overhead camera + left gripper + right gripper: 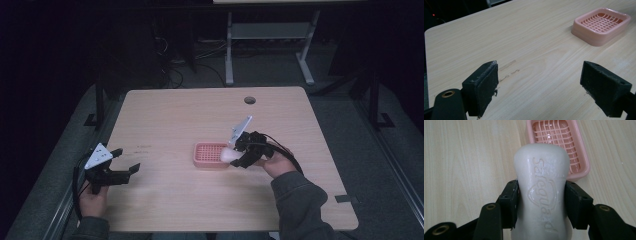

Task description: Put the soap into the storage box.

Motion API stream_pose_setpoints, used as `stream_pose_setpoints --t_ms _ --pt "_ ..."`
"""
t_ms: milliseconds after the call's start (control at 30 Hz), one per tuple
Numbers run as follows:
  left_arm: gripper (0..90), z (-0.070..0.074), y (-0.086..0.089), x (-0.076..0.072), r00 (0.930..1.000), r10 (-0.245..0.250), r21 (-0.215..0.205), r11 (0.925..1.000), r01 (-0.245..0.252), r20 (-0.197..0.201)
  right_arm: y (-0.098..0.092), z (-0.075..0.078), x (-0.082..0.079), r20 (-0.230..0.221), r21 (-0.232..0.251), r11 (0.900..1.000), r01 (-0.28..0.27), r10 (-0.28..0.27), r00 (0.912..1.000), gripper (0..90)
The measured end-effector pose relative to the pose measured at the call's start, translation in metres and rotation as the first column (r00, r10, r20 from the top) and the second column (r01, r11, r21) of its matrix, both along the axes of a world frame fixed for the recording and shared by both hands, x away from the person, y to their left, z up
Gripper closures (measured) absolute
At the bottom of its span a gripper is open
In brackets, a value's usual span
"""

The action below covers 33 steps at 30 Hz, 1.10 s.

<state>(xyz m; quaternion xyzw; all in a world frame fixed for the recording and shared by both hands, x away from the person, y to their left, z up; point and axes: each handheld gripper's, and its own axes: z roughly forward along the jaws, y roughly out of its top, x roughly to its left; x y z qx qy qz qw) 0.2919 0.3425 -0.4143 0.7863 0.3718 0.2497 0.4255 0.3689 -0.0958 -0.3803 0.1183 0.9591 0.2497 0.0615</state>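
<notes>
A white bar of soap (541,192), stamped with a brand name, sits clamped between the two black jaws of my right gripper (541,203). In the high view the soap (228,156) hangs at the right edge of a pink soap dish (210,155) with a grid floor, held by the right gripper (239,155). The dish (556,142) lies just beyond the soap's tip, and nothing lies in it. My left gripper (126,161) rests near the table's left edge, open, with bare wood between its pads (484,85). The dish (601,26) lies far ahead of it.
The light wooden table (175,115) has a round cable hole (250,100) near its far edge. Faint scuff marks (509,68) lie on the wood ahead of the left jaws. Dark floor, desk legs and cables lie beyond the table.
</notes>
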Motion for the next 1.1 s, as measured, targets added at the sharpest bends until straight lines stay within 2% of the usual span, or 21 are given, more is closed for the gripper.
stream_pose_setpoints --t_ms 367,700,1100 --pt "14.5 0.000 0.000 0.000 1.0000 -0.001 -0.001 1.0000 0.001 0.000 0.006 0.003 0.006 -0.007 -0.003 1.000 -0.005 0.005 1.0000 48.1" --pt "14.5 0.000 0.000 0.000 1.0000 0.000 -0.004 1.0000 0.000 0.001 0.018 0.012 0.014 -0.001 -0.002 1.000 -0.026 0.026 0.9997 48.2" --pt "14.5 0.000 0.000 0.000 1.0000 0.000 -0.007 1.0000 0.000 0.001 0.037 0.015 0.024 0.001 -0.006 0.999 -0.049 0.049 0.9988 48.2"
